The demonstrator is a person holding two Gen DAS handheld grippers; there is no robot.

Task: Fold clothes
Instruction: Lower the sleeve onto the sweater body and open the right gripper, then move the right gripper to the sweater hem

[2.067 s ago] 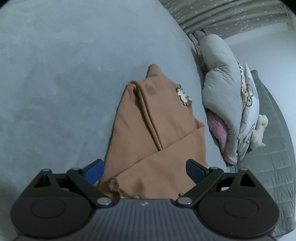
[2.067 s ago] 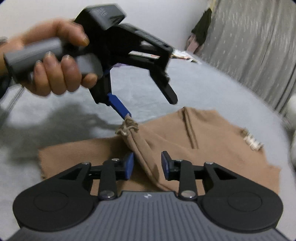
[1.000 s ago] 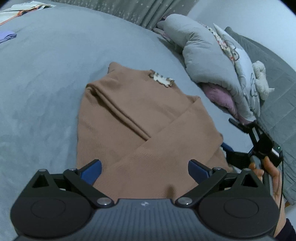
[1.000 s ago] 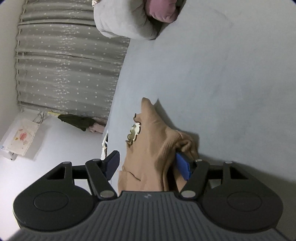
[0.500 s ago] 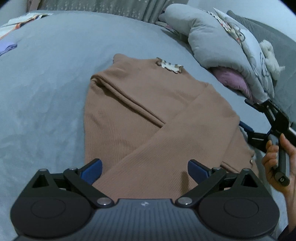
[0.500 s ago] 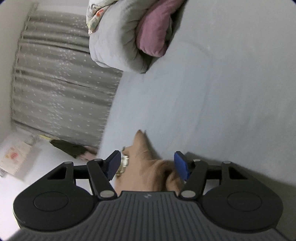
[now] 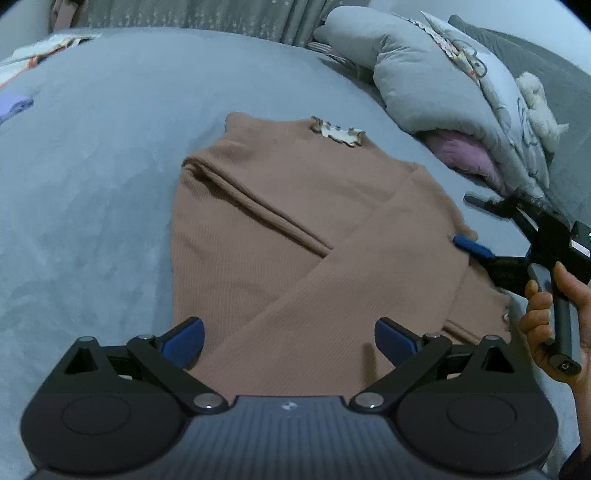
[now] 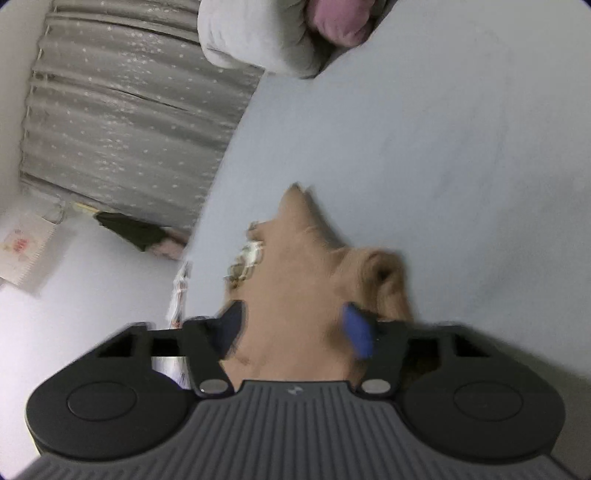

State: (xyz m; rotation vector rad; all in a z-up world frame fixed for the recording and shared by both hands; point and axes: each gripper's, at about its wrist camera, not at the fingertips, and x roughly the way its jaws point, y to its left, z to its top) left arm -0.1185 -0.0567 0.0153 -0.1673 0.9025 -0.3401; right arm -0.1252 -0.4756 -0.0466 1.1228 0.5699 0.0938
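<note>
Tan ribbed knit fills the near field: the sweater [image 7: 295,229] lies flat on the grey-blue bed [image 7: 92,166], both sleeves crossed over its front, collar label [image 7: 338,133] at the far end. Left tool [image 7: 288,338] hangs just above the hem — blue pads spread wide, nothing pinched between them, fabric only below.

Right tool [image 7: 471,225] sits at the sweater's right edge, held in a hand [image 7: 554,317] whose fingers wrap the grey handle. Its lower blue pad lies against the sleeve fold; the upper black finger stands clear above it. In its own view the right tool [image 8: 295,325] has a bunched ridge of tan cloth between the pads and its jaws are closing. Picture is blurred, so whether the pads yet press the cloth cannot be told; a gap shows beside the left-hand pad.

Beyond the sweater's right side — a rolled grey quilt [image 7: 443,81] with a pink piece [image 7: 461,155] tucked under it, and a pale stuffed toy [image 7: 535,99] on top. Farther back, a grey dotted curtain [image 7: 221,14]. Far left on the bed: a lilac cloth [image 7: 14,105] and some printed papers [image 7: 44,48].
</note>
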